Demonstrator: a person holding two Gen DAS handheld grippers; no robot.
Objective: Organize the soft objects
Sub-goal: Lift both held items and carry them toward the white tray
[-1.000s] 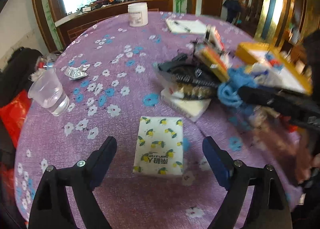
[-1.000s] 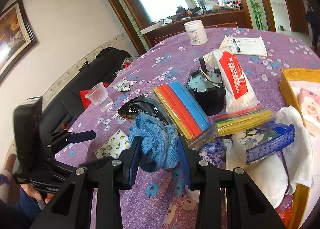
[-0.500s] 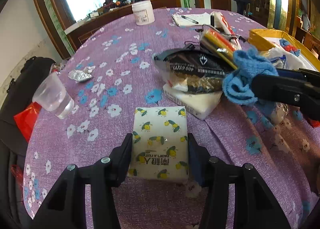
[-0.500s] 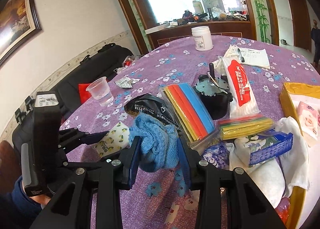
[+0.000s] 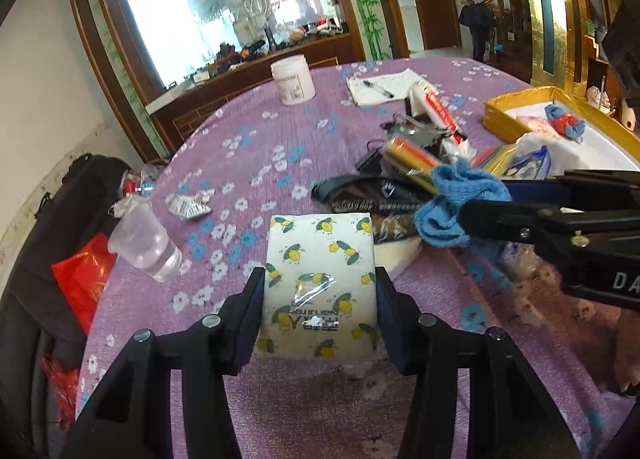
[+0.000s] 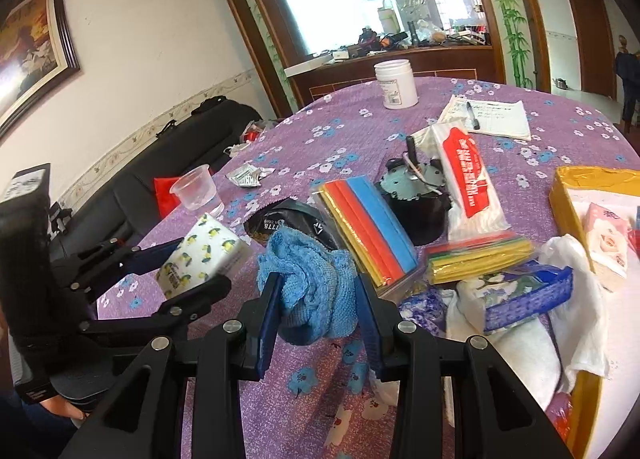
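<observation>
Tissues in a soft lemon-printed white pack point(image 5: 320, 279) sit clamped between the left gripper point(image 5: 320, 299) fingers, lifted just off the purple flowered table point(image 5: 260, 163); the right gripper point(image 6: 318, 311) pinches a crumpled blue knitted cloth point(image 6: 312, 279). Squeezed plastic wrap could slip out sideways.

Both grippers point(image 5: 319, 313) point(image 6: 318, 313) clamped, angled down.

The yellow tray point(image 6: 562, 195) runs off the right edge, so its far side is lost. A black bag point(image 5: 360, 199) lies half under the tissue pack point(image 5: 320, 279) and blue cloth point(image 5: 452, 203); its print is unreadable. Writing on the far notepad point(image 6: 496, 115) is too small. The person in the far doorway point(image 5: 476, 27) is only a dark blur.
</observation>
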